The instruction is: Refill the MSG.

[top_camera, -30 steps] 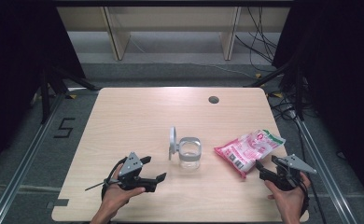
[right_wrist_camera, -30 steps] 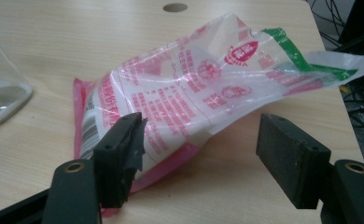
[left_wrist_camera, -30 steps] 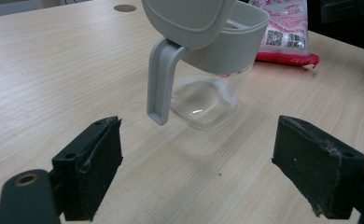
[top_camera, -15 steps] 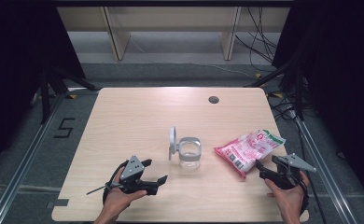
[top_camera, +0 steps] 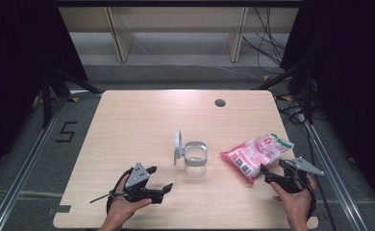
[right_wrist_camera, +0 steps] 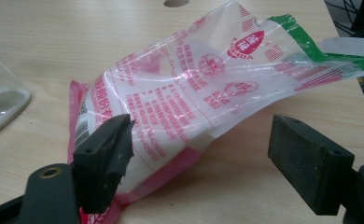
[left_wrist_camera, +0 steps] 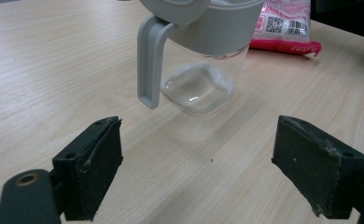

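High view: clear jar (top_camera: 195,159) stands upright near the middle of the worktop (top_camera: 137,125), its grey hinged lid (top_camera: 177,147) flipped up at the jar's 9 o'clock side. Pink-and-white snack bag (top_camera: 256,153) lies flat at the jar's 3 o'clock, near it but not touching, green strip at its far end. Small dark hole (top_camera: 219,102) in the worktop at 12 o'clock from the jar, well apart.

Left claw (top_camera: 159,180) sits at the jar's 7 o'clock, near the front edge, held in the left hand (top_camera: 123,204), jaws spread, nothing between them. Pointed roughly toward the jar, clear gap to it.

Right claw (top_camera: 272,172) is at the bag's 5 o'clock, held in the right hand (top_camera: 293,202), jaws spread, tips just beside the bag's near corner. Can't tell from here if they touch it.

Left gripper view: both black jaws wide apart, bare wood between. Jar (left_wrist_camera: 203,60) straight ahead at 12 o'clock, empty, grey collar on top, lid hinge arm hanging down its left side. Bag (left_wrist_camera: 285,28) behind it at 1 o'clock.

Right gripper view: jaws wide apart. Bag (right_wrist_camera: 203,93) straight ahead, crumpled, printed in pink, barcode at its near left end. Left jaw overlaps the bag's near corner in the picture; contact unclear. Right jaw over bare wood, off the bag. Jar base (right_wrist_camera: 0,105) at 9 o'clock, at the frame's edge.
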Demonstrator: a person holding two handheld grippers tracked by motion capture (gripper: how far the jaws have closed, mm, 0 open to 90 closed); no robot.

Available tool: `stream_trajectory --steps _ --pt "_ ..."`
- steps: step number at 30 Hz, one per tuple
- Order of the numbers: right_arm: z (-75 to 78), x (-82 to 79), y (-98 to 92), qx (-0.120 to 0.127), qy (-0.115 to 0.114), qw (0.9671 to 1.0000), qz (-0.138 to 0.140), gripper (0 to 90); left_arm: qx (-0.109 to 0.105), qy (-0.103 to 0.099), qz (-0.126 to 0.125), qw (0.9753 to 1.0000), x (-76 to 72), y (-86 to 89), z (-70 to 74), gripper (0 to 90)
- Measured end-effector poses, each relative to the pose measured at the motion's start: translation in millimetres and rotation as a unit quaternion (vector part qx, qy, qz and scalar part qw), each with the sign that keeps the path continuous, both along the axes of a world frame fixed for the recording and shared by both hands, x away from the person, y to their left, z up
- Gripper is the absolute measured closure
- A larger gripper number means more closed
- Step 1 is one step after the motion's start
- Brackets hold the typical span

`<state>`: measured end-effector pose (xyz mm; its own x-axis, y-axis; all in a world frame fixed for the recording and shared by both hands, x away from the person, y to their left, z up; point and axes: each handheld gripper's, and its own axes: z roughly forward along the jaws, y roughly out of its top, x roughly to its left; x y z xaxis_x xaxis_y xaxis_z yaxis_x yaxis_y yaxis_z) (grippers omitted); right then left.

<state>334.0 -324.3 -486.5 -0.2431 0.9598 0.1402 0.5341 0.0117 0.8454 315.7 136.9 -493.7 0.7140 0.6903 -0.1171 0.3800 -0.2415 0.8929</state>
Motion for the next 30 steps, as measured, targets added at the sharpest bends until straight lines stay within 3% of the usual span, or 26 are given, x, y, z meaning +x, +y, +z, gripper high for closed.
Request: stream_trajectory --steps 1,2,4,6,7,8,9,10,11,12,13,15,16,17,18,20,22,24,25,26,27,29,30 --pt "-0.3 2.2 -5.0 -0.022 -0.008 0.9996 0.016 22.3 0.004 0.000 -0.001 1.0000 -0.6 0.2 -0.1 15.0" --pt "-0.2 0.5 -0.9 0.005 0.001 1.0000 -0.001 22.3 0.006 0.000 -0.003 1.0000 -1.1 0.2 0.0 15.1" --pt "-2.7 4.3 -4.7 -0.013 -0.009 0.9999 0.008 22.1 0.001 -0.001 -0.005 1.0000 -1.6 -0.6 0.0 15.1" --pt "-2.3 4.2 -2.0 0.003 0.013 0.9999 -0.006 22.2 0.000 -0.002 -0.005 1.0000 -1.8 -0.2 0.2 15.1" --pt "-4.7 8.3 -5.4 -0.011 -0.002 0.9999 0.005 22.2 -0.002 -0.002 -0.003 1.0000 -1.9 -0.5 -0.1 15.2" --pt "-4.6 9.2 -4.4 0.004 0.006 1.0000 -0.002 22.1 0.002 -0.002 -0.004 1.0000 -1.8 0.2 -0.1 15.2" --pt "-6.2 12.8 -6.9 -0.002 -0.002 1.0000 0.009 21.8 0.002 -0.002 -0.003 1.0000 -2.0 0.1 -0.4 15.1" --pt "-6.5 14.4 -6.3 0.009 -0.001 0.9999 0.005 21.6 0.002 -0.001 -0.004 1.0000 -1.9 0.0 -0.8 15.1" --pt "-5.9 14.1 -4.4 0.021 0.011 0.9997 -0.005 21.5 -0.004 -0.001 -0.002 1.0000 -2.1 -1.2 -1.5 15.2" --pt "-6.3 16.5 -4.1 0.017 0.005 0.9998 -0.009 21.4 0.000 -0.001 0.000 1.0000 -2.7 -1.3 -1.4 15.2" --pt "-7.2 20.2 -6.5 0.007 -0.009 0.9999 0.005 21.9 0.008 0.000 -0.003 1.0000 -2.6 -0.5 -1.3 15.2" --pt "-6.4 23.7 -5.4 0.011 -0.010 0.9999 0.006 22.3 0.007 0.001 -0.007 0.9999 -2.1 -0.7 -2.2 15.2" --pt "-4.9 23.2 -1.7 0.024 0.011 0.9996 -0.009 22.4 0.006 0.002 -0.006 1.0000 -2.2 -1.0 -2.5 15.2" --pt "-7.5 28.4 -4.5 0.004 -0.001 1.0000 0.006 22.5 0.006 0.002 -0.007 1.0000 -2.0 -1.1 -2.8 15.3" --pt "-9.8 31.9 -3.6 0.005 -0.001 1.0000 0.001 22.6 0.006 0.002 -0.006 1.0000 -2.1 -1.0 -2.9 15.3" --pt "-11.1 35.8 -1.4 0.035 0.011 0.9993 -0.002 23.9 0.006 0.001 -0.007 1.0000 -2.0 -0.7 -2.9 15.3" --pt "-13.7 42.9 -3.9 0.018 0.005 0.9998 0.001 24.2 0.006 0.002 -0.006 1.0000 -1.9 -0.5 -3.0 15.4" --pt "-12.4 45.3 -4.3 0.010 0.014 0.9998 -0.006 24.7 0.004 0.002 -0.007 1.0000 -1.8 -0.6 -3.6 15.4" --pt "-13.3 47.9 -4.3 0.018 0.011 0.9998 -0.003 25.4 0.001 0.003 -0.002 1.0000 -2.2 -1.5 -3.8 15.5" --pt "-14.3 48.7 -1.1 0.032 0.015 0.9992 -0.017 26.3 0.010 0.002 -0.005 0.9999 -1.9 -0.3 -3.7 15.5" --pt "-15.3 52.2 -5.0 0.015 0.006 0.9999 -0.004 27.2 0.007 0.002 -0.006 1.0000 -1.6 -0.6 -4.3 15.4" --pt "-14.5 54.5 -5.2 0.015 0.020 0.9997 -0.004 28.6 0.006 0.005 -0.006 1.0000 -1.6 -0.9 -4.9 15.5" --pt "-15.4 55.2 -2.1 0.023 0.020 0.9993 -0.021 29.1 0.006 0.005 -0.005 1.0000 -1.4 -0.8 -5.2 15.5"
